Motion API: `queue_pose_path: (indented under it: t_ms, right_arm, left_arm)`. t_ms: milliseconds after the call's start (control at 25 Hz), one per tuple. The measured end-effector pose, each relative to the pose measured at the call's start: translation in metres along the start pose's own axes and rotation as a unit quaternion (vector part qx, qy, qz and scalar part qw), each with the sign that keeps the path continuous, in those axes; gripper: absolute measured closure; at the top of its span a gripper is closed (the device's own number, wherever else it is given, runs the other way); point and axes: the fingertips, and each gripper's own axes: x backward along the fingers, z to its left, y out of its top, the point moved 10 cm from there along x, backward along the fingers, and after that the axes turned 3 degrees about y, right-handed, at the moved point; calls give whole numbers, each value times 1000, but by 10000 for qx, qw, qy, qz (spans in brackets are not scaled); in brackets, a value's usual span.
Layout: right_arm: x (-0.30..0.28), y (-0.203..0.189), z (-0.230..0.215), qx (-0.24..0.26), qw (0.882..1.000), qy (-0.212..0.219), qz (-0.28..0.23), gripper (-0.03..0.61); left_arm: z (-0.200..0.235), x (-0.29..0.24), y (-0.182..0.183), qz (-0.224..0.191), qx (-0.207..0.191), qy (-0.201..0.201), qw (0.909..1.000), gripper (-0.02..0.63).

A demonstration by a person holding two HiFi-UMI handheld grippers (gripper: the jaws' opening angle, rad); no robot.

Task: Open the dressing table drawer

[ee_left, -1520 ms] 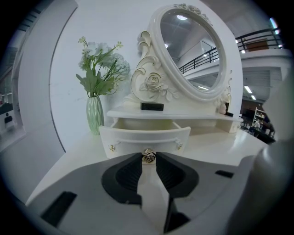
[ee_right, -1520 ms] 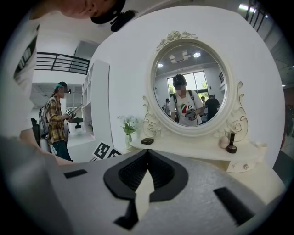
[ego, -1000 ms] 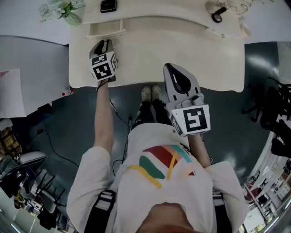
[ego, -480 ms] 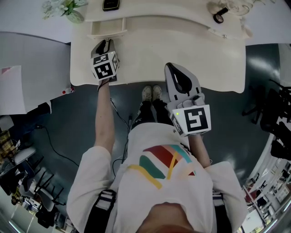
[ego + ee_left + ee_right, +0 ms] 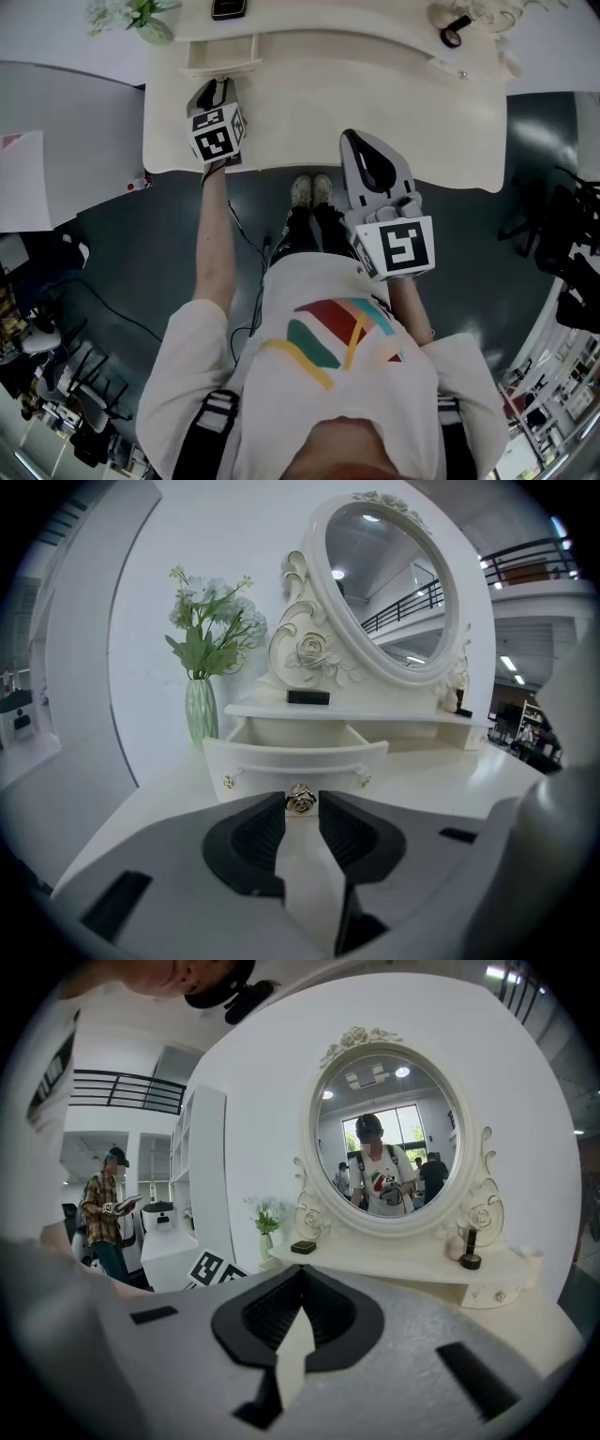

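Observation:
The cream dressing table [image 5: 309,112] has a small left drawer [image 5: 220,58] standing pulled out, its inside showing in the left gripper view. My left gripper [image 5: 214,89] is at the drawer front [image 5: 295,759], and its jaws [image 5: 301,803] close on the gold rose knob [image 5: 300,799] from both sides. My right gripper [image 5: 352,141] hovers over the table's front edge at the middle, apart from everything. Its jaws [image 5: 302,1271] meet at the tips with nothing between them. A second small drawer [image 5: 492,1293] at the right stays closed.
An oval mirror [image 5: 389,583] rises behind the shelf. A green vase of flowers [image 5: 202,710] stands left of the drawer and a black box [image 5: 307,697] on the shelf above it. A dark bottle [image 5: 471,1246] stands at the shelf's right. A person [image 5: 108,1204] stands far left.

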Motion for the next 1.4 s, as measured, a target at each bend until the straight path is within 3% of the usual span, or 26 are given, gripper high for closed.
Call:
queue_pose_path:
  t_ms: [280, 640, 800, 1040, 1400]
  right_arm:
    - [3, 5, -4, -6, 9999, 25, -149, 578]
    - [8, 29, -6, 71, 9982, 47, -587, 578]
    - [13, 42, -8, 93, 9964, 2, -844, 578]
    - [16, 56, -14, 196, 9937, -419, -1021, 578]
    - [23, 71, -25, 192, 9882, -641, -1374, 578]
  left_arm:
    - [-4, 13, 14, -285, -24, 143, 9995, 520]
    - [-22, 59, 92, -1435, 138, 33, 9896, 530]
    - [-45, 106, 137, -2047, 51, -163, 9787, 569]
    - [-81, 179, 184, -3088, -90, -277, 9507, 584]
    - [-118, 234, 182, -3430, 5, -658, 9370, 606]
